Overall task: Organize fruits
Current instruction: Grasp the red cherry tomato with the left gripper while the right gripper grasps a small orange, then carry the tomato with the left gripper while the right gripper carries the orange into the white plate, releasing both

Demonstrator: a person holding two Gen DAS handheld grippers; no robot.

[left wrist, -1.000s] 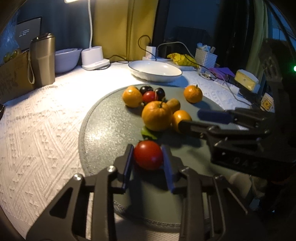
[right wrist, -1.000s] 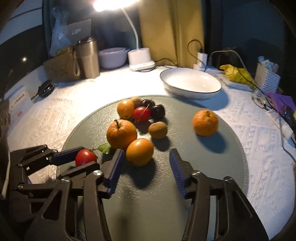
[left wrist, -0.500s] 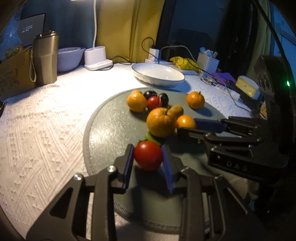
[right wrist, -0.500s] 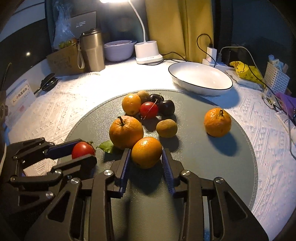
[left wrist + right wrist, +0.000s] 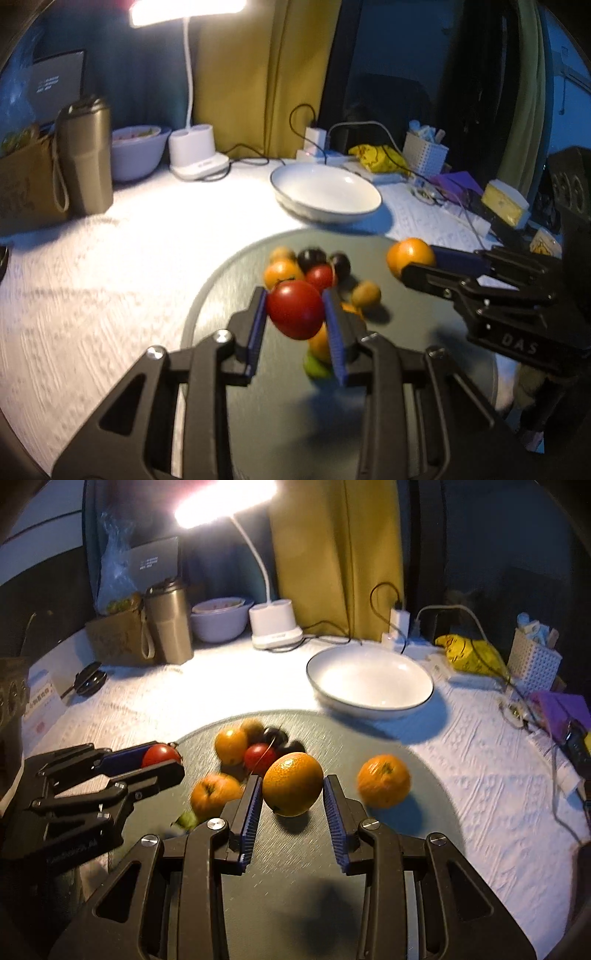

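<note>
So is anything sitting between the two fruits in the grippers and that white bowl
Nothing solid blocks it. The tomato and orange are lifted above the fruit cluster, and the white bowl beyond the mat looks empty.

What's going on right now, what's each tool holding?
Left tool shut on tomato, lifted. Right tool shut on orange, lifted. White bowl ahead, path open.

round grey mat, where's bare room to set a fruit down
Bare: the round grey mat near the gripper bases, and its right side around the lone orange mandarin. The white shallow bowl is empty. Crowded: the mixed fruit cluster at back left.
</note>
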